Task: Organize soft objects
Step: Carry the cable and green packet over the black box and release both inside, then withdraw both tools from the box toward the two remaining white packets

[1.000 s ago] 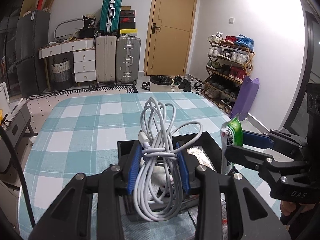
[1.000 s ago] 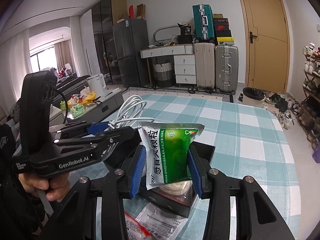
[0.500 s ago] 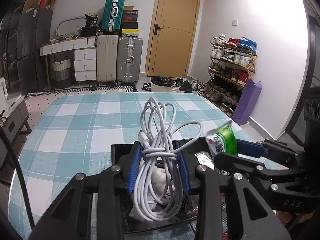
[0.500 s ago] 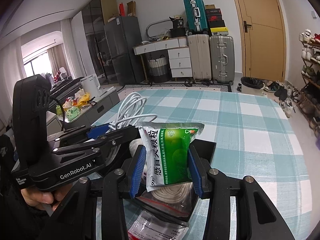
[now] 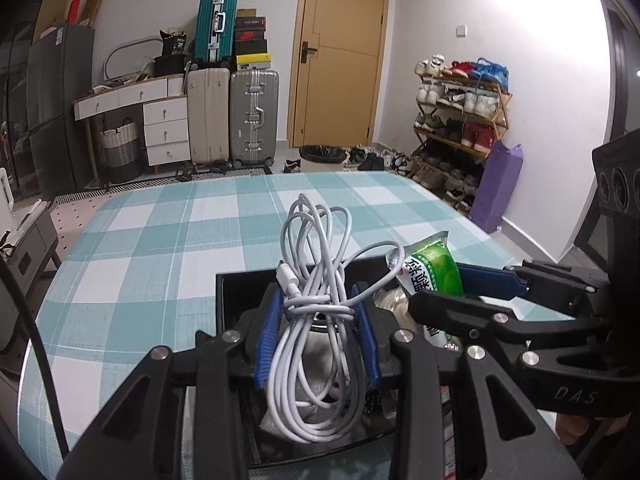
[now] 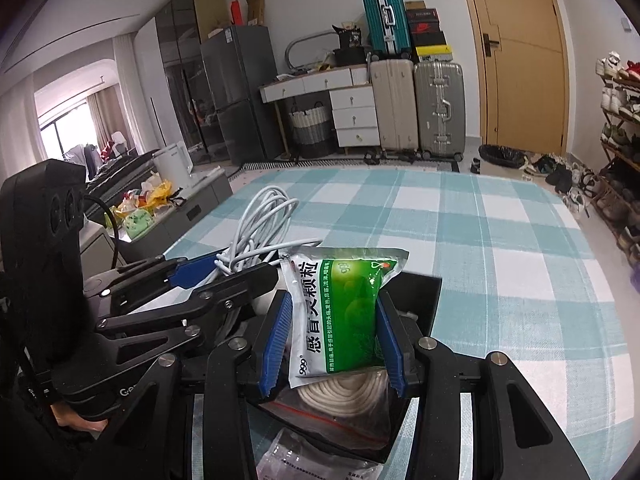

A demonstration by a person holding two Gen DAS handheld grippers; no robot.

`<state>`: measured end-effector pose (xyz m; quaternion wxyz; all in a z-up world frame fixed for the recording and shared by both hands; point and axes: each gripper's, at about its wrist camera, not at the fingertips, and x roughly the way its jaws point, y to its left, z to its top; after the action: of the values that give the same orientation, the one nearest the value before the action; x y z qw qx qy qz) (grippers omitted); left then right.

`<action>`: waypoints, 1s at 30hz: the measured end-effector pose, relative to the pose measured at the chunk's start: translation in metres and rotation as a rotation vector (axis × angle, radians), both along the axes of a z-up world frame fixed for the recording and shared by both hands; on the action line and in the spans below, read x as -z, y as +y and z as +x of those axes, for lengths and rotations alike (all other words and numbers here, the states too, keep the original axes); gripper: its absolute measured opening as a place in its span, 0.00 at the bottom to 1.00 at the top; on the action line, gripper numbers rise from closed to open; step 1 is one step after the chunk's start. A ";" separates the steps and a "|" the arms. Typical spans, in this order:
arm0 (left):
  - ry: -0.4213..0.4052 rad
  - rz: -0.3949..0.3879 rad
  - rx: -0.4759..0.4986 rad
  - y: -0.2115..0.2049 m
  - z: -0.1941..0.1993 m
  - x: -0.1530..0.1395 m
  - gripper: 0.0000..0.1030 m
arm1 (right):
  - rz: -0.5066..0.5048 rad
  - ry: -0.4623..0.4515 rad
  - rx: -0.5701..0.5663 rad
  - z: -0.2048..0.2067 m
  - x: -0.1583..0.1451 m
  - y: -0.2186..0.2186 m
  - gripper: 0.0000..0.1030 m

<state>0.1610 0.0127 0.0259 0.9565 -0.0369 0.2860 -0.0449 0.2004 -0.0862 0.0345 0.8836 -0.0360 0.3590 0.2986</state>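
- Gripping a bundled white cable (image 5: 316,320), the left gripper (image 5: 318,332) has its blue pads pinched on the coil's waist, where a few turns wrap the bundle; loops stand up above the jaws and hang down below them.
- Under that cable sits a black tray (image 5: 234,304) on the teal-and-white checked tablecloth (image 5: 160,248), with the coil's lower loops hanging inside the tray's near half (something pale lies beneath them, too hidden to name).
- Just right of the cable, the right gripper (image 6: 332,340) clamps a green-and-white sachet (image 6: 340,312) upright between its blue pads, above the same tray's right part.
- Below the sachet a coil of cream rope (image 6: 348,396) lies in a clear bag inside the tray.
- Nearer still, a clear packet with printed text (image 6: 304,460) lies on the cloth against the tray's near wall.
- Both grippers hang side by side over the tray, close but apart.
- Across the far room stand suitcases (image 5: 234,116) left of a wooden door (image 5: 340,56), then a shoe rack (image 5: 460,120) at far right.
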 end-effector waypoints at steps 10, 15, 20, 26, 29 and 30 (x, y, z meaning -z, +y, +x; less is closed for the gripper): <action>0.063 0.064 0.033 -0.011 -0.004 0.016 0.32 | -0.067 0.023 -0.009 -0.001 0.014 0.000 0.41; 0.084 0.059 0.033 -0.011 -0.004 0.015 0.32 | -0.110 0.017 -0.026 -0.003 0.017 0.005 0.41; 0.089 0.044 0.031 -0.009 -0.008 0.014 0.32 | -0.126 0.010 -0.042 -0.005 0.018 0.005 0.41; 0.111 0.044 0.027 -0.008 -0.006 0.013 0.33 | -0.151 -0.017 -0.064 -0.008 0.018 0.007 0.46; 0.121 0.071 0.024 -0.009 -0.007 0.011 0.38 | -0.163 -0.080 -0.065 -0.017 0.012 0.003 0.67; 0.112 0.079 0.027 -0.010 -0.010 0.009 0.56 | -0.156 -0.086 -0.070 -0.019 0.009 0.001 0.74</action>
<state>0.1511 0.0032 0.0166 0.9390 0.0023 0.3412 -0.0443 0.1810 -0.0854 0.0252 0.8817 -0.1300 0.3412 0.2988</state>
